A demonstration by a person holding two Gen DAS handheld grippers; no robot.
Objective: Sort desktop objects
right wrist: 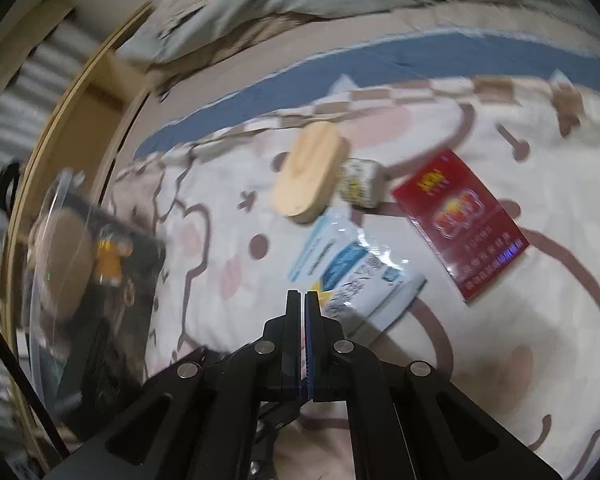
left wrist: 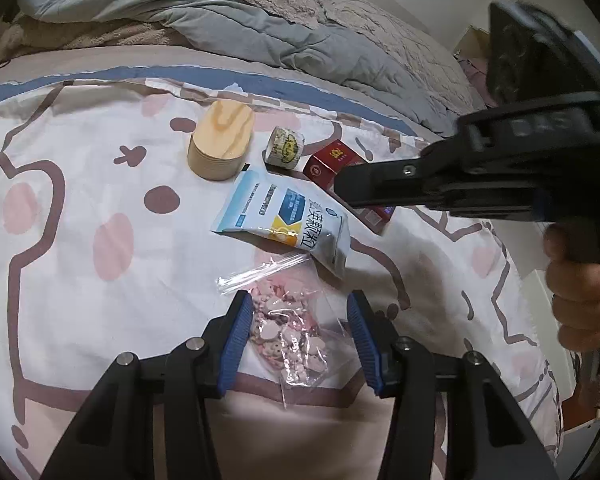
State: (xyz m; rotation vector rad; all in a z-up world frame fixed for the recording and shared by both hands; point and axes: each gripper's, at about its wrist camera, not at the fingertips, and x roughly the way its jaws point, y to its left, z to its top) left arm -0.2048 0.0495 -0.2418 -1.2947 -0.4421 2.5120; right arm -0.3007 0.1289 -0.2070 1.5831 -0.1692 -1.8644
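A clear zip bag of pink trinkets (left wrist: 290,330) lies on the cartoon bedsheet between the fingers of my left gripper (left wrist: 298,306), which is open around it. Beyond it lie a white-and-blue packet (left wrist: 288,220) (right wrist: 356,276), a red box (left wrist: 332,164) (right wrist: 460,224), a roll of patterned tape (left wrist: 286,148) (right wrist: 358,184) and an oval wooden box (left wrist: 222,144) (right wrist: 310,172). My right gripper (right wrist: 303,294) is shut and empty, above the near end of the packet. In the left wrist view it reaches in from the right over the red box (left wrist: 364,184).
A rumpled grey quilt (left wrist: 228,12) is piled at the back of the bed. In the right wrist view, blurred, a wooden bed frame (right wrist: 80,128) and a dark device with an orange part (right wrist: 112,256) are at the left. The bed's right edge drops off (left wrist: 560,320).
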